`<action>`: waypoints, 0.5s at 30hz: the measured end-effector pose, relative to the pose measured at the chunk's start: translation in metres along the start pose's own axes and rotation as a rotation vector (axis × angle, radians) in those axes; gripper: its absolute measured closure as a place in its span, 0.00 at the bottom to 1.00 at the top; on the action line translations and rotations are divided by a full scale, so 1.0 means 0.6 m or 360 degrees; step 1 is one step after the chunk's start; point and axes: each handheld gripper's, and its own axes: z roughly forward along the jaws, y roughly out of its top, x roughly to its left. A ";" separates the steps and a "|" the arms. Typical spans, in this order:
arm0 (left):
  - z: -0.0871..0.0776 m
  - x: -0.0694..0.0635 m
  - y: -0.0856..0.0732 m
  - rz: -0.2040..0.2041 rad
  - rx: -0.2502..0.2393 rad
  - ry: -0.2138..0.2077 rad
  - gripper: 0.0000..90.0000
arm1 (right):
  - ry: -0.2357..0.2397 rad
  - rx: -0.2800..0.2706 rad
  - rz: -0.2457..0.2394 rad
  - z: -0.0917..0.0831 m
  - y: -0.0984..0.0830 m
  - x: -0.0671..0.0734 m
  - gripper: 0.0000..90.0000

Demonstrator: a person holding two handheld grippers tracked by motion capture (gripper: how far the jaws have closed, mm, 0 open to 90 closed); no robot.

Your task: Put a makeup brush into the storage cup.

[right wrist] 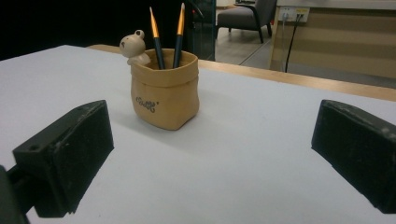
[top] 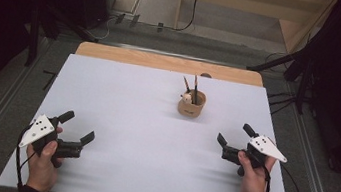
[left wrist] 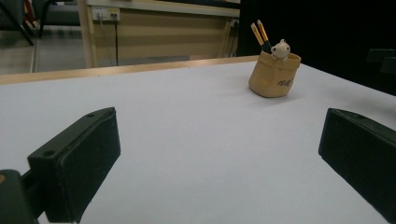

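White table (top: 117, 134) | tan pen pot (right wrist: 164, 91) | dark script logo, unreadable

1. The lower parts of the 2 pencils (right wrist: 167, 35) are hidden inside the tan holder (right wrist: 164, 93) ahead of the right gripper (right wrist: 210, 158).
2. The holder's dark lettering is too small to read.
3. The bear figure's (right wrist: 133, 46) body sits behind the holder's rim.

White sheet-covered table (top: 129, 120) with a tan pouch-shaped pen holder (top: 191, 105) holding two dark pencils (top: 194, 90). Left gripper (top: 80, 128) and right gripper (top: 235, 134), jaws apart and empty, lie well apart from the holder.
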 end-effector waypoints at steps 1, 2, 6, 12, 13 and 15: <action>0.000 0.000 0.000 -0.0001 -0.0002 -0.0001 0.00 | -0.0001 0.0001 -0.0002 -0.003 -0.001 0.000 0.00; 0.000 0.000 0.000 0.0000 -0.0001 -0.0001 0.00 | -0.0003 -0.0001 -0.0006 -0.006 -0.001 0.000 0.00; -0.001 0.001 0.000 0.0003 -0.0001 -0.0002 0.00 | 0.0000 0.0009 -0.0019 -0.016 -0.005 0.000 0.00; 0.001 0.001 0.000 0.0006 0.0000 -0.0003 0.00 | -0.0011 0.0021 -0.0012 -0.032 -0.010 -0.004 0.00; 0.001 0.001 0.001 0.0006 0.0003 -0.0001 0.00 | -0.0011 0.0020 -0.0009 -0.035 -0.010 -0.005 0.00; 0.001 0.000 0.001 0.0005 0.0004 0.0000 0.00 | -0.0009 0.0020 -0.0003 -0.040 -0.013 -0.007 0.00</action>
